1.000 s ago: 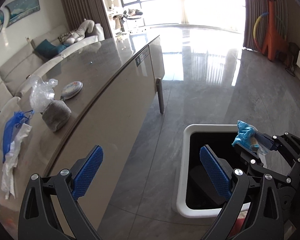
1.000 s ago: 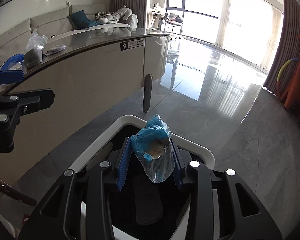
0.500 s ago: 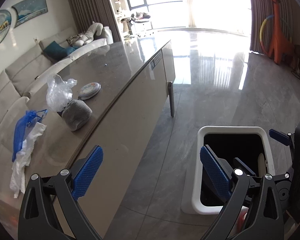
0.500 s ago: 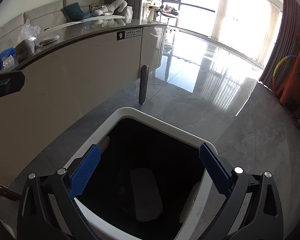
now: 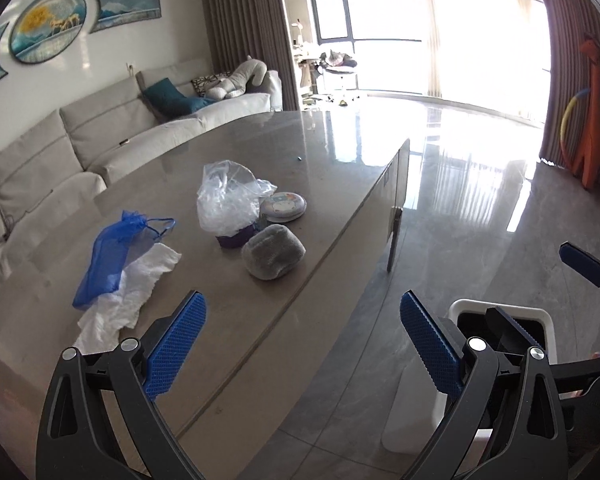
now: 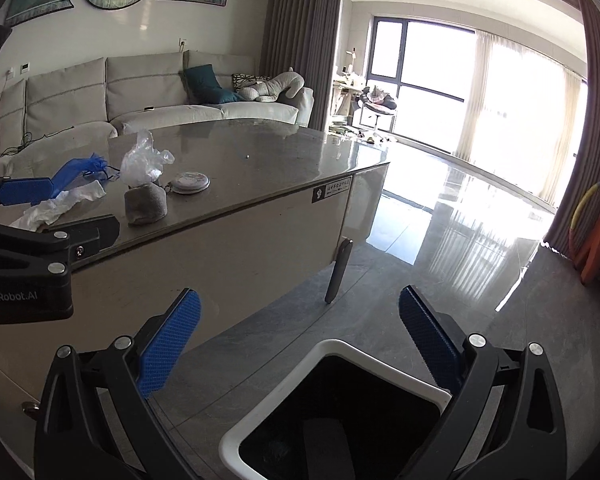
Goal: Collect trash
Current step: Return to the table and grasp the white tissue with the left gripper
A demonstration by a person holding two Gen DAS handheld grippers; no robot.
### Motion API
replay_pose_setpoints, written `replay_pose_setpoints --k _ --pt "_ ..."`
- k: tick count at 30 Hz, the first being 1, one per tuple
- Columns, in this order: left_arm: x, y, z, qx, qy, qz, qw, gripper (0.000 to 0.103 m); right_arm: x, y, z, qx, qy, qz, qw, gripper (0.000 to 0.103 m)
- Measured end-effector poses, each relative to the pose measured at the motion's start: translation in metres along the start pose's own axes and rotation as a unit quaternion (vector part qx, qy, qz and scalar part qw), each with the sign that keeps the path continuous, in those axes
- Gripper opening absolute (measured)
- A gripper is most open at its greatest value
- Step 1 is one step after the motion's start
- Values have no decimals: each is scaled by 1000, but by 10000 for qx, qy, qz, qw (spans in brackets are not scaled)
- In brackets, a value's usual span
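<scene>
Both the left gripper (image 5: pixel 300 344) and right gripper (image 6: pixel 298 338) gape wide, empty. Trash left on the table (image 5: pixel 340 168): blue bag (image 5: pixel 108 256), tissue (image 5: pixel 132 296) at 10 o'clock, clear bag (image 5: pixel 226 200) at 11. The bin (image 6: pixel 260 416) waits at 5 o'clock.

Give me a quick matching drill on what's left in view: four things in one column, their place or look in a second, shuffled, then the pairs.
Things:
1. blue mesh bag
2. clear plastic bag
3. grey pouch
4. white bin

Descriptions:
A. on the floor beside the table, black inside
B. soft rounded lump nearest the table edge
C. lying partly on the crumpled white tissue
D. crinkled and see-through, standing next to the round tin

Pairs: 1-C, 2-D, 3-B, 4-A
</scene>
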State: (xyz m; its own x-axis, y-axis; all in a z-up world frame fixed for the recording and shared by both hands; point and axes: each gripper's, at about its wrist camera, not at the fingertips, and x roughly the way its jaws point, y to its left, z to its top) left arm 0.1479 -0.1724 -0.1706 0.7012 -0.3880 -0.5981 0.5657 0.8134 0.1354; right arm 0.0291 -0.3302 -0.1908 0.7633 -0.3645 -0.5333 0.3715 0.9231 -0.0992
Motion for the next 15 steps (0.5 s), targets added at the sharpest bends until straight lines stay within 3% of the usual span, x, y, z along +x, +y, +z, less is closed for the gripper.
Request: replay_pose_setpoints --k 7,15 --pt "-4 72 6 -708 -43 635 9955 98 6 35 32 -236 -246 370 9987 99" --pt "15 154 -2 -1418 298 1172 9825 98 20 88 66 -298 -406 935 9943 99"
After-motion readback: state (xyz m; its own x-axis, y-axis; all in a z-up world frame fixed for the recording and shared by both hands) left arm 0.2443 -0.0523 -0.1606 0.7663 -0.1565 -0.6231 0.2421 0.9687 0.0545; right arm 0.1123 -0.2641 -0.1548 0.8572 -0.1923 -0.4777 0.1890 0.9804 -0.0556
